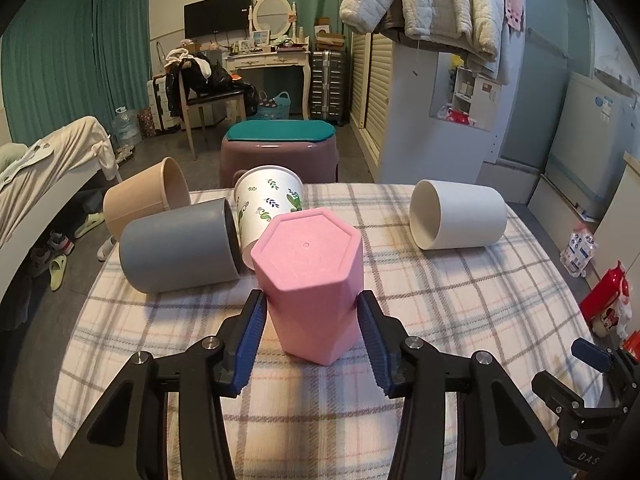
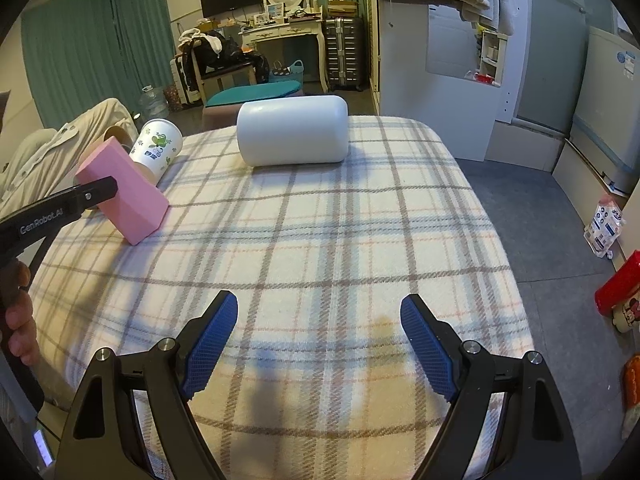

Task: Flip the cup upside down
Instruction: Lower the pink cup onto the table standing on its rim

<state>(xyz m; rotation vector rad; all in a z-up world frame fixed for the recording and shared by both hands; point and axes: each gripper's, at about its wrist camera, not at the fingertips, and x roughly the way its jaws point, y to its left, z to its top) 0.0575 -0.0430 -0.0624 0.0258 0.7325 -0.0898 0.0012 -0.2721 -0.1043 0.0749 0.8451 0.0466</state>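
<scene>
The pink cup [image 1: 310, 280] stands between the two pads of the left gripper [image 1: 312, 308], with its closed hexagonal bottom turned up and a little toward the camera. Its long axis is close to upright but leans; in the right wrist view the pink cup [image 2: 124, 192] is clearly tilted, its lower edge on the plaid cloth [image 2: 320, 240]. The left jaws are partly closed, one pad on each side of the cup. The pads are at the cup's walls, but I cannot tell if they press it or have just let go.

The left gripper is much the nearer one. The right gripper [image 2: 320, 316] hangs wide open over bare cloth and holds nothing, well apart from the cup, which lies far to its left.

Beyond the left jaws lie a grey cup [image 1: 180, 246], a flowered paper cup [image 1: 268, 204] and a beige cup [image 1: 146, 200], all on their sides; a white cup [image 1: 458, 214] lies to the right.
</scene>
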